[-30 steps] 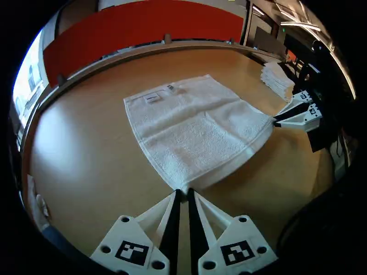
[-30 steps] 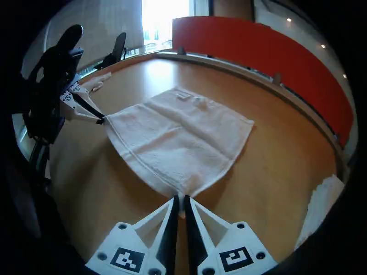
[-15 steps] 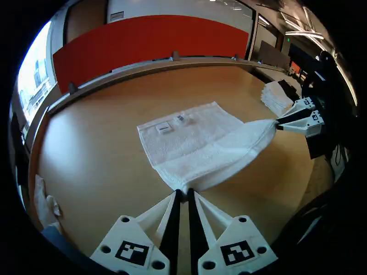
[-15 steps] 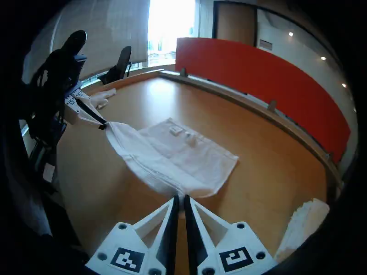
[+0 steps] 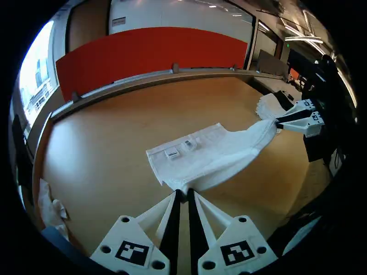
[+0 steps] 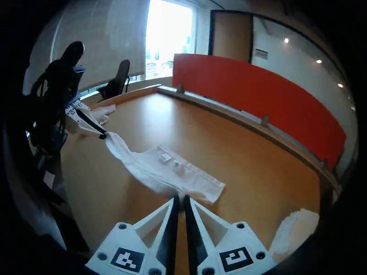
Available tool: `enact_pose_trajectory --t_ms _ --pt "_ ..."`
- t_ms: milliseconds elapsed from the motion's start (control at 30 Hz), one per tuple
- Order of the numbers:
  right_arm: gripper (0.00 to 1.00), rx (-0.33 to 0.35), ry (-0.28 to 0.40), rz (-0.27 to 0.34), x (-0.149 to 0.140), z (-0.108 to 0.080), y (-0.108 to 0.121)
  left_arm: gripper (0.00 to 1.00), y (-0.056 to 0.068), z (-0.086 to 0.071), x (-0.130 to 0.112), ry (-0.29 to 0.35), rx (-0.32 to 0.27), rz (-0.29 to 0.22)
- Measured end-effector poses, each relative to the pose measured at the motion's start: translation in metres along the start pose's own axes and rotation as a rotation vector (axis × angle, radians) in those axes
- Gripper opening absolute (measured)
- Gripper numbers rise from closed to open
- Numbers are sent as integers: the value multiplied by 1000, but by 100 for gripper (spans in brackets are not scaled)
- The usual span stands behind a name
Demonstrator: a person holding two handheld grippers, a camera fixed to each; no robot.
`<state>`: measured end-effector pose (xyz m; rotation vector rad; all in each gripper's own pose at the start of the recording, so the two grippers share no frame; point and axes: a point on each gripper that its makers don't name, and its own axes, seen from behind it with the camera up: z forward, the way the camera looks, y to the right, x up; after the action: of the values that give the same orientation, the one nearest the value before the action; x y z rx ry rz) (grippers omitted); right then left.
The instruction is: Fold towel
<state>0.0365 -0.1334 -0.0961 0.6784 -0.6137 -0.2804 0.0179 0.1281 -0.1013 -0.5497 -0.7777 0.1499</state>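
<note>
**A:** Where is the towel on your screens?

**B:** I read my left gripper view from the left. A crumpled cloth (image 5: 51,208) sits at eight o'clock on the edge of the table (image 5: 101,146). The towel (image 5: 206,153) is just past centre. Its far strip lies flat on the wood with two small labels (image 5: 179,149) facing up. Its near edge is raised off the surface.

**A:** And the tongs?

**B:** My left gripper (image 5: 183,195) is at six o'clock. Its fingers are drawn narrow, and one towel corner is pinched between the tips. The lifted edge sags from there over to three o'clock, where my right gripper (image 5: 276,123) has the other corner clamped between its closed tips. A stack of folded towels (image 5: 266,104) lies on the table just behind it, at two o'clock.

**A:** Does the other camera agree?

**B:** Yes. In the right gripper view the left gripper is at nine o'clock, nipping its corner above the table. The cloth runs down from it to six o'clock. There the right gripper's fingers are nearly together with the towel's edge caught at their tips. A red partition (image 6: 275,105) runs along the far side of the table from twelve to three o'clock.
</note>
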Motion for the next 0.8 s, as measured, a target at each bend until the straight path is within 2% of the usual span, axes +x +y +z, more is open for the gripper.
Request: enact_pose_trajectory --t_ms 300,600,800 --pt "10 3 -6 -5 0 -6 -2 12 2 -6 2 -2 -8 -4" --pt "10 5 -20 -10 -4 0 1 12 1 1 2 -6 -6 -15" --pt "10 10 -36 -20 -5 10 6 12 -4 11 6 -9 4 -15"
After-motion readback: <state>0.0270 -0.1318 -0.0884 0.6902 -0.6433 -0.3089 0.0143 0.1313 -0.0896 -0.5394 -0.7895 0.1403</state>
